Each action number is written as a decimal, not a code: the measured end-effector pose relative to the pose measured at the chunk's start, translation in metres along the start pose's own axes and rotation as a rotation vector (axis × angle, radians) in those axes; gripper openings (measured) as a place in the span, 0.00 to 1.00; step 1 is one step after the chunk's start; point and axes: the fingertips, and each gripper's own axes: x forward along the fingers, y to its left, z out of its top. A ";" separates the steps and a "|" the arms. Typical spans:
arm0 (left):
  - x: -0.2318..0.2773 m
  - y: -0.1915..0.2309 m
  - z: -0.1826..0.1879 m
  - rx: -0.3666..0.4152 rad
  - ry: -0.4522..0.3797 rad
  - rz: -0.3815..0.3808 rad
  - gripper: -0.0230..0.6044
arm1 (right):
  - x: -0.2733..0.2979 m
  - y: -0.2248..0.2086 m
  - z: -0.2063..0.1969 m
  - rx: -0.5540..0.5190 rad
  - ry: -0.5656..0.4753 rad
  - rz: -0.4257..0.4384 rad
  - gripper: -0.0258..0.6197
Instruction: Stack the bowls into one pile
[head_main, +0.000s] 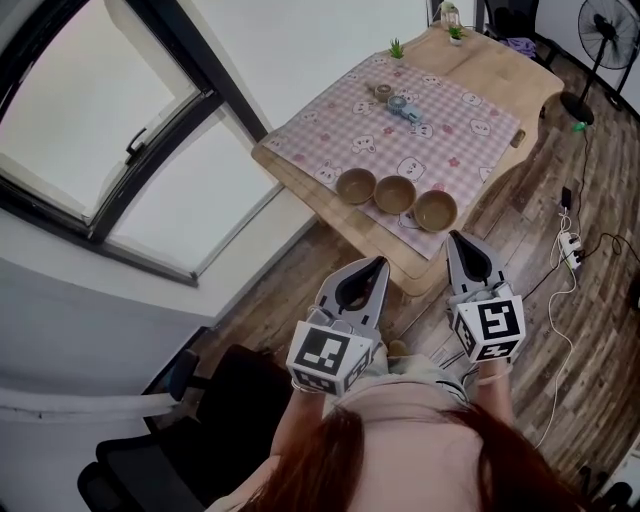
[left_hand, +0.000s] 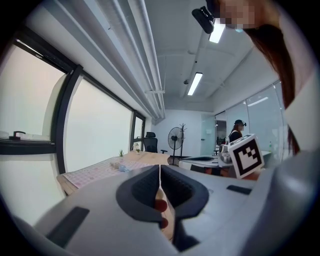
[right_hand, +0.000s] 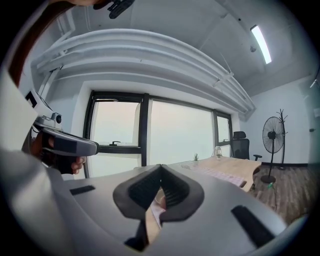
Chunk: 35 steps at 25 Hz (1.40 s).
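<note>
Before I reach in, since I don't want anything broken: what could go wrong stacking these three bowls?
The bowls sit in a row near the front edge of the table; a nudge toward you could knock one off.
The left gripper and right gripper are both shut; arriving like that, they could shove a bowl rather than grip it.
The cloth under them might slide if a bowl is dragged.

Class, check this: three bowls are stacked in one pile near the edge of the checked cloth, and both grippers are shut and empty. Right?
No. The head view shows the three bowls standing side by side, not stacked. They are near the checked cloth's edge; left gripper and right gripper are shut and empty.
</note>
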 end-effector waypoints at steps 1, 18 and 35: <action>0.003 0.003 0.000 -0.001 -0.001 0.000 0.06 | 0.003 -0.002 -0.001 0.006 0.002 -0.002 0.04; 0.061 0.058 0.017 0.000 -0.005 -0.076 0.06 | 0.071 -0.025 -0.016 -0.010 0.082 -0.038 0.04; 0.113 0.105 0.026 0.007 -0.003 -0.160 0.06 | 0.117 -0.053 -0.047 -0.002 0.175 -0.111 0.04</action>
